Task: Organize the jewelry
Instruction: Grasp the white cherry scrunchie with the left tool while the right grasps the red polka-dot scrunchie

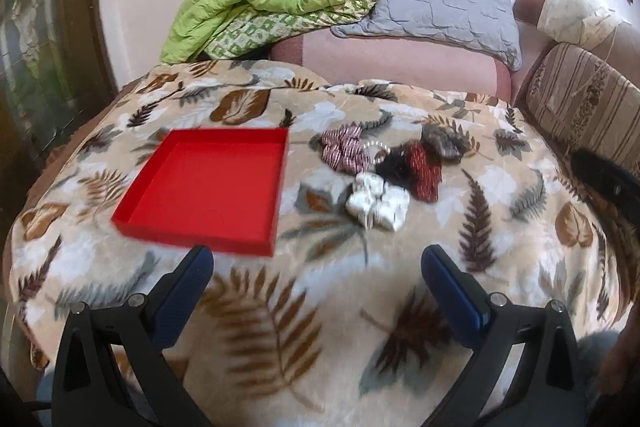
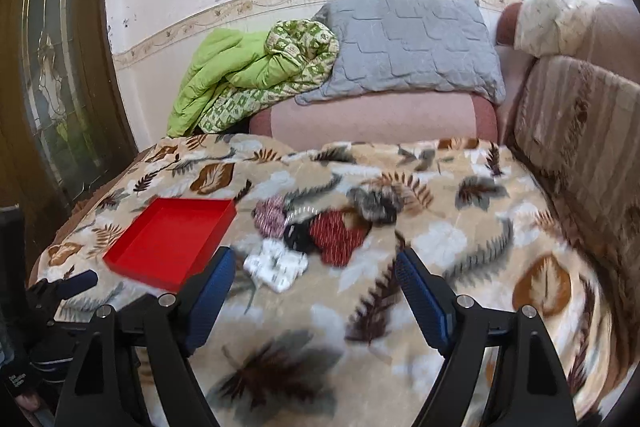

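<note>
Both grippers, left gripper [image 1: 316, 259] and right gripper [image 2: 316, 263], hover spread wide, holding nothing.
Red tray [image 1: 256, 243] sits beside what look like blurred scrunchies [image 1: 344, 149] on the leaf-print blanket [image 1: 320, 307].

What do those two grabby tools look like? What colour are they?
Both look alike. The left tool has two flat, dark blue fingers with a bumpy, ribbed grip surface, fixed to chunky black plastic arms with triangle-shaped holes and small round silver bolts. The right tool has the same blue fingers and black frame. No cables or sleeves show.
</note>
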`<state>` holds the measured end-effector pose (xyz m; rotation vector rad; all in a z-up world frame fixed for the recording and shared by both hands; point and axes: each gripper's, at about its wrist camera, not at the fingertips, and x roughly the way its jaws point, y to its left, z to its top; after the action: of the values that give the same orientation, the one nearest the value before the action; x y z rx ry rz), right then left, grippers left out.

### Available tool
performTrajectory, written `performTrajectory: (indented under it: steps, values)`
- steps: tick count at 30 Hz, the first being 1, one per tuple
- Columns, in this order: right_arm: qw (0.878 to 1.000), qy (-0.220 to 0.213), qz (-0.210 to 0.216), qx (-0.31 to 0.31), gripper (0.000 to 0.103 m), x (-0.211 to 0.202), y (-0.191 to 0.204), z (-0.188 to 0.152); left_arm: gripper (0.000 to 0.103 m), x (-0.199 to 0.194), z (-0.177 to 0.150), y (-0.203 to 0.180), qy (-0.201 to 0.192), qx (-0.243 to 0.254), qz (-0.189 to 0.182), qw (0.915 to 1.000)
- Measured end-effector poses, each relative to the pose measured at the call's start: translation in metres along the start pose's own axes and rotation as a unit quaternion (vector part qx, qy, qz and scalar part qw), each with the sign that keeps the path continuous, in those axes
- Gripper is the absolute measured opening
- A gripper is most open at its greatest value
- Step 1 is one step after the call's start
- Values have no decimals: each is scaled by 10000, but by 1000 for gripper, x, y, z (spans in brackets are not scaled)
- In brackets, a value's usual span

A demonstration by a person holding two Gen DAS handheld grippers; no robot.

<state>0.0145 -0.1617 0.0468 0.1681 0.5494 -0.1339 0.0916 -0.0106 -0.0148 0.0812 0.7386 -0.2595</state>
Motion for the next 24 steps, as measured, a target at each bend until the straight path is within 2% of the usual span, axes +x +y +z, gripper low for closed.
performTrajectory:
  steps: [3,6,8,11,15,17,19,24]
  values:
    - [9997,85,203,88,86,25,-9,28,103,27,21,-6,148,105,-64,9998]
    - [9997,51,193,160,86,50,-14,49,103,54,36,-15,229,169,-137,9995]
    - [9997,121,142,154,86,69,-16,56,103,75,43,-19,319,189,-172,9992]
    - [9983,455,252,253,86,110,-21,63,101,112,50,-25,508,185,-221,9983]
    - [9977,657,181,53,83,161,-24,61,98,161,54,-33,719,296,-320,9965]
    - [9956,871,303,176,76,190,-31,54,90,179,52,-34,880,287,-465,9946]
    - [9931,1132,253,164,70,219,-34,43,82,197,49,-37,1015,335,-578,9926]
    - [9855,1688,148,48,69,262,-34,11,54,222,38,-40,1397,200,-842,9864]
